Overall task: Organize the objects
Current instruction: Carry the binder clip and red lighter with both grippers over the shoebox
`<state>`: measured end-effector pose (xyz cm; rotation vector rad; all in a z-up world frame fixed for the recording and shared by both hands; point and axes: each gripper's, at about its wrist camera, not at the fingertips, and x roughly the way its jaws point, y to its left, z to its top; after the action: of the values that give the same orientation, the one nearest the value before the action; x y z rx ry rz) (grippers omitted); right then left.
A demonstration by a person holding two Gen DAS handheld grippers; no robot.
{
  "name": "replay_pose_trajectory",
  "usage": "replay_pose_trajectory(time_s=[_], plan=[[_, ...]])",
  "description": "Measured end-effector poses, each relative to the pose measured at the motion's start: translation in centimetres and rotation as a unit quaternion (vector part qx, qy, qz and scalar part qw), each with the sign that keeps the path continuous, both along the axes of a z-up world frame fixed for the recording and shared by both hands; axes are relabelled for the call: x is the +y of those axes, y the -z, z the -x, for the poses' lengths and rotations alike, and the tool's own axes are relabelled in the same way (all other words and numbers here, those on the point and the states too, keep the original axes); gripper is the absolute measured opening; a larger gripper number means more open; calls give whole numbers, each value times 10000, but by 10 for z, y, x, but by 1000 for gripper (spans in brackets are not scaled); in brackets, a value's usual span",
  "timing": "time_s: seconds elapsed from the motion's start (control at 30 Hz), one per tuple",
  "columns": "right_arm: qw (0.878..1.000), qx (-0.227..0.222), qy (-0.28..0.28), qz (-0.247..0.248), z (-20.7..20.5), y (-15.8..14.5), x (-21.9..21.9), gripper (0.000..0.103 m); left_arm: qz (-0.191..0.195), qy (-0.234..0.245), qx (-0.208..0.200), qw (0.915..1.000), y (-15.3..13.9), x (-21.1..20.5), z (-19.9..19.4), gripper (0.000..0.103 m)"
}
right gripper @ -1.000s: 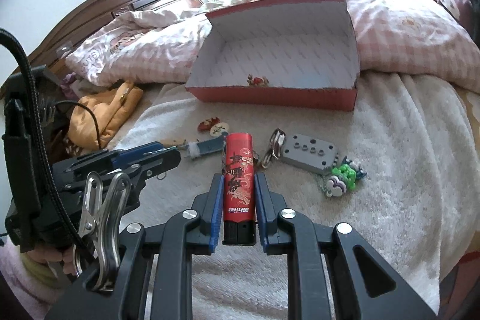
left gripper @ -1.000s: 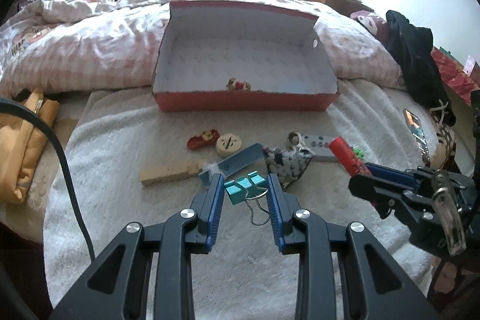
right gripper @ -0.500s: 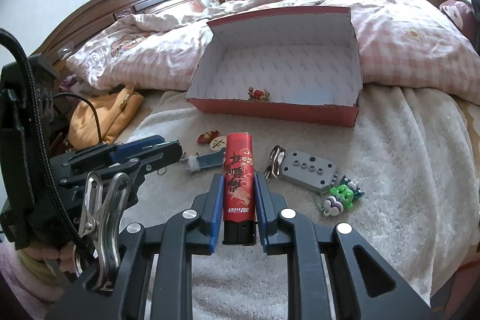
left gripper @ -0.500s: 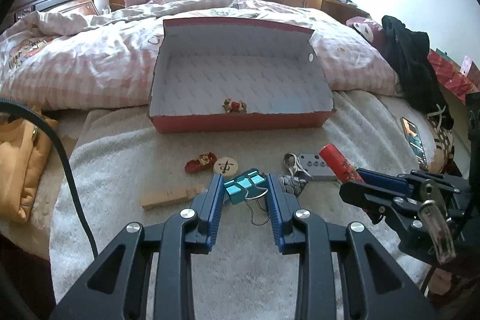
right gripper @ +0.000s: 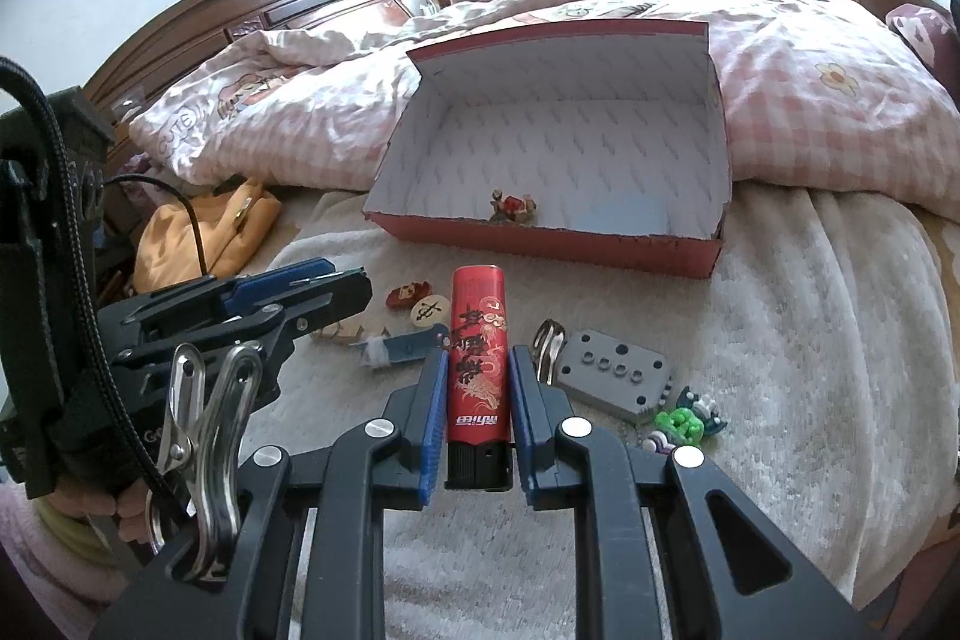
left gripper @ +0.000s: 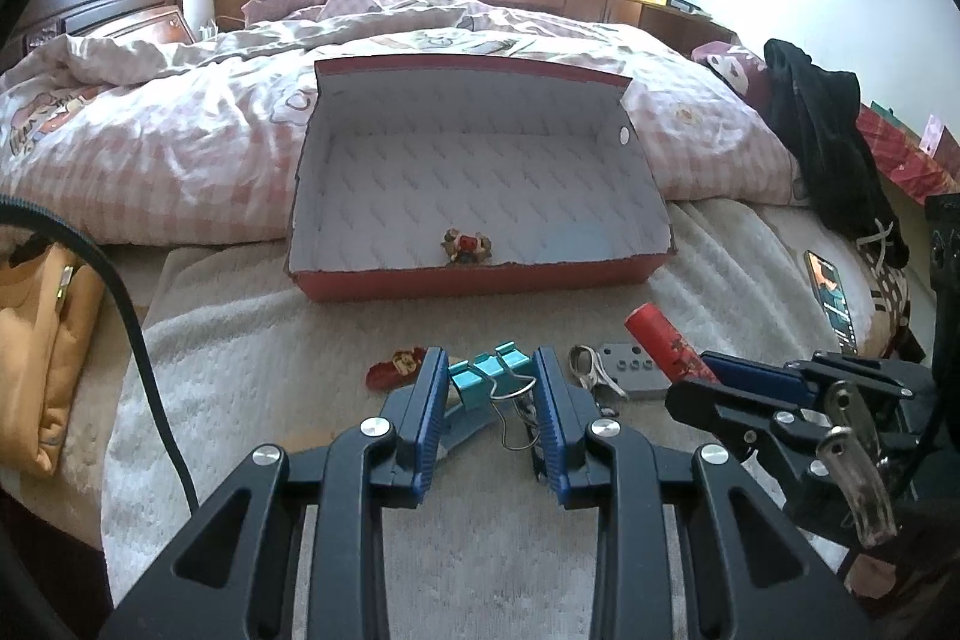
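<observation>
1. Teal metal binder clip (left gripper: 487,381) with its wire handles hanging: pinched between the jaws of my left gripper (left gripper: 491,409), clear of the white fleece blanket (left gripper: 252,364).
2. Red cylindrical lighter (right gripper: 478,358) with gold dragon print: clamped between the jaws of my right gripper (right gripper: 477,403), black base toward the camera, cap pointing at the box.
3. Red cardboard box (left gripper: 480,283) with a white patterned lining: it lies open on the bed straight ahead of both grippers and holds one small figurine (left gripper: 467,247) against its near wall.
4. Step in hand, as I judge it: carry both held items over the near wall and set them on the lining. I would lift each above the rim first, lower it close to the floor, then spread the jaws, so the lighter does not roll and the clip does not bounce.
5. I would aim for bare lining to either side of the figurine.
6. Left on the blanket: a grey block with holes (right gripper: 612,379), a green and white charm (right gripper: 681,424), a round cream token (right gripper: 427,310), a small red trinket (right gripper: 408,293), a blue-handled tool (right gripper: 399,347).
7. Obstacles: the two grippers are side by side, so I would enter the box apart. The black cable (left gripper: 138,340) at the left needs slack.
</observation>
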<state>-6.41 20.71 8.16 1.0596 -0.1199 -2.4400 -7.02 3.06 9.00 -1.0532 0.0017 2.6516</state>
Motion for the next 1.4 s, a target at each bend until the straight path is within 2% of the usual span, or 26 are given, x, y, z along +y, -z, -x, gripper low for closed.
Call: replay_pose_trajectory(time_s=[0.8, 1.13, 1.4], plan=[[9994, 213, 188, -193, 78, -20, 2, 21, 106, -17, 322, 9994, -16, 5, 76, 28], [9990, 228, 287, -259, 124, -20, 4, 21, 160, -62, 250, 9995, -7, 2, 121, 28], [9989, -24, 407, -224, 168, -5, 7, 21, 254, -124, 84, 9996, 10, 2, 163, 28]])
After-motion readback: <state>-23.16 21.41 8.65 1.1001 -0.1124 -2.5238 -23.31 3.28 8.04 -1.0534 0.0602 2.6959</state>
